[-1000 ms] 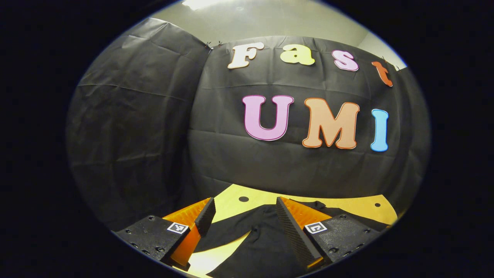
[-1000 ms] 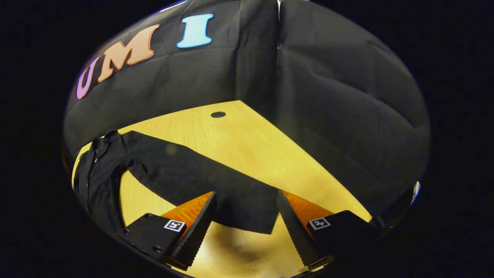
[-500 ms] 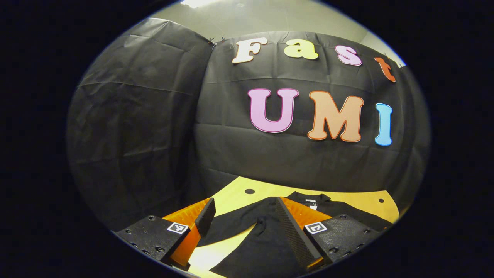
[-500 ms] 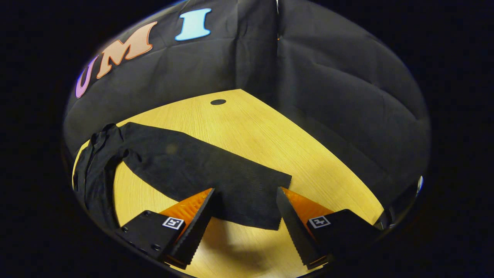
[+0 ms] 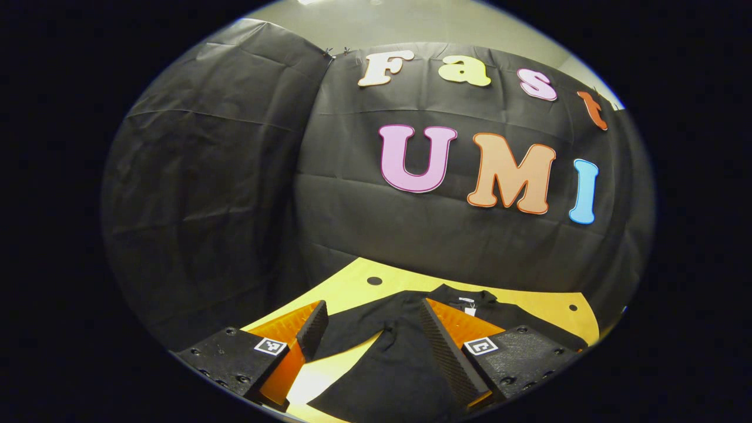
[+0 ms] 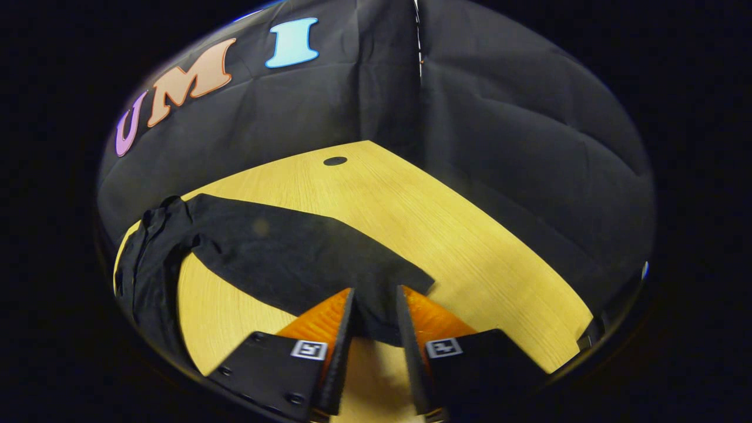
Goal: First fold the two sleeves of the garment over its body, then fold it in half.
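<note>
Well, garment (image 6: 276, 252) body cut off at frame edge; right gripper (image 6: 374, 311) narrowed around sleeve (image 6: 329, 264) end, grip unclear; left gripper (image 5: 370, 329) wide apart, holding nothing.

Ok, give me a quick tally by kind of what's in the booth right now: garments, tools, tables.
Black long-sleeved garment: 1
Tools: 2, the left tool and the right tool
Wooden table: 1
Total: 4
</note>
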`<state>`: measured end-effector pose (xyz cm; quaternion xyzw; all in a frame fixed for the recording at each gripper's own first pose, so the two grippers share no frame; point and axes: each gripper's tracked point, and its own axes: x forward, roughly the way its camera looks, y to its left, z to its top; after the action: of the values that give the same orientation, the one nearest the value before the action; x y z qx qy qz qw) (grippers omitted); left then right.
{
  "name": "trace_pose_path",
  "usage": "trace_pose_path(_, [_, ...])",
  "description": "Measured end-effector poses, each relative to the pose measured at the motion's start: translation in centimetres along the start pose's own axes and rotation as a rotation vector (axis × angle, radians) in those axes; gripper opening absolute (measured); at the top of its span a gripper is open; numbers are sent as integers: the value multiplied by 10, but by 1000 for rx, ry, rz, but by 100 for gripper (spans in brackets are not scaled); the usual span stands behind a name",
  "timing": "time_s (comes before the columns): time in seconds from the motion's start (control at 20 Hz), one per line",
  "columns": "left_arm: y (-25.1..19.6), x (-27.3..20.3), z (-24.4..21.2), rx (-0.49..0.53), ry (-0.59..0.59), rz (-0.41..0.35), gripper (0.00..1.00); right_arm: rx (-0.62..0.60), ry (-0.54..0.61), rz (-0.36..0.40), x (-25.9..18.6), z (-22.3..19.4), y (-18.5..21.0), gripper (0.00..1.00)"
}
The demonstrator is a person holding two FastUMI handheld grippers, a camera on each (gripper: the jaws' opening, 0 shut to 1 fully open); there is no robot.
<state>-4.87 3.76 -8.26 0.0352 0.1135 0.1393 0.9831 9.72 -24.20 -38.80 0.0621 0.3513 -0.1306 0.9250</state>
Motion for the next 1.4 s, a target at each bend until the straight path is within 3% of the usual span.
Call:
trace_pose_path(0.1, [2,0,-1,2,2,3,92,11,12,35,2,-1,9,40])
trace_pose_path(0.15, [2,1,0,-1,3,4,92,23,6,42,3,2,13,19])
trace_pose_path(0.25, [5,0,-2,-7,8,7,93,35,13,47,1,3,14,18])
trace_pose_path(0.3, [5,-1,-3,-11,12,6,93,33,15,53,2,2,15,10])
trace_pose_path(0.55, [9,-1,-1,3,5,11,92,-25,-13,58,-9,19,23,5])
trace_pose_path(0.85, [22,-1,-5,-29,14,20,93,5,-158,74,-29,124,44,5])
trace_pose_path(1.1, [46,-5,-5,-64,12,48,92,-90,-307,142,-60,199,117,5])
trace_pose_path(1.4, [88,-11,-1,-69,-4,111,93,-240,-436,282,-93,246,266,5])
